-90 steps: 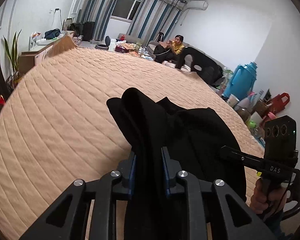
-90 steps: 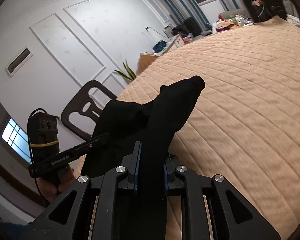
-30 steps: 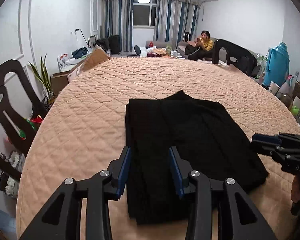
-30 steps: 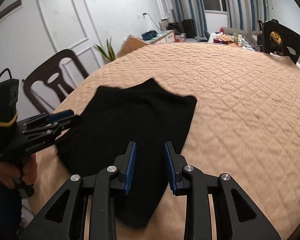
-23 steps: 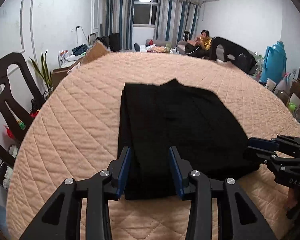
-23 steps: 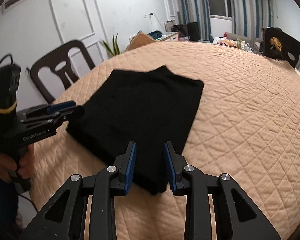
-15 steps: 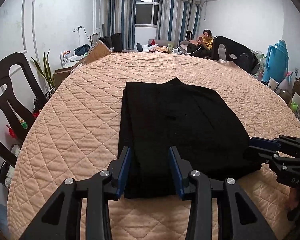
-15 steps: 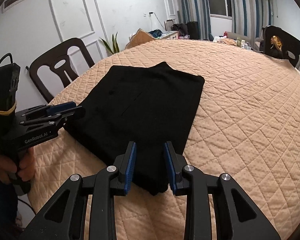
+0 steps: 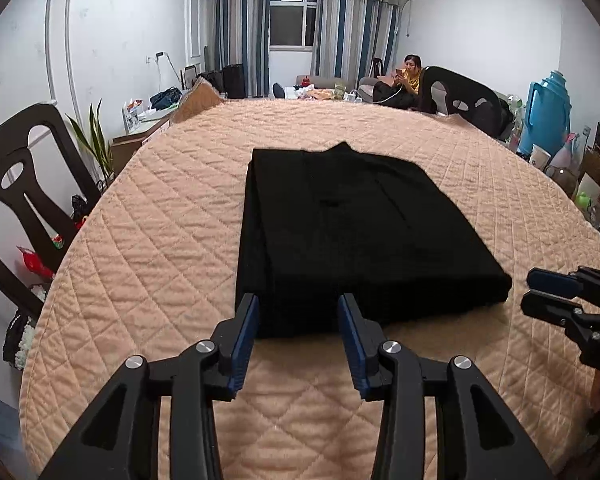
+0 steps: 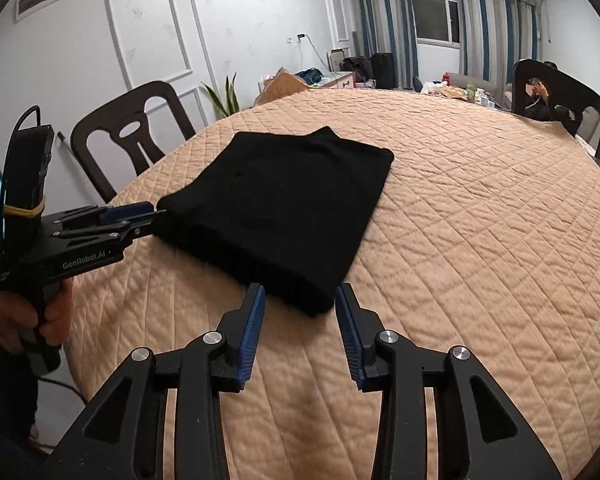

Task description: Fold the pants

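Observation:
The black pants [image 9: 352, 232] lie folded into a flat rectangle on the quilted peach table cover [image 9: 148, 240]. They also show in the right wrist view [image 10: 288, 208]. My left gripper [image 9: 299, 312] is open and empty, just short of the fold's near left corner. It shows from the side in the right wrist view [image 10: 140, 216]. My right gripper [image 10: 300, 300] is open and empty, just short of the near right corner. It shows at the right edge of the left wrist view [image 9: 548, 292].
Dark wooden chairs stand at the table's left [image 9: 16, 184] and far right [image 9: 456, 92]. A blue thermos [image 9: 548, 116] and clutter sit at the right. A person [image 9: 408, 76] sits on a sofa far back.
Three seconds ago both grippers were shut on the lifted pants. They have since laid the pants flat, opened and drawn back slightly from the near edge.

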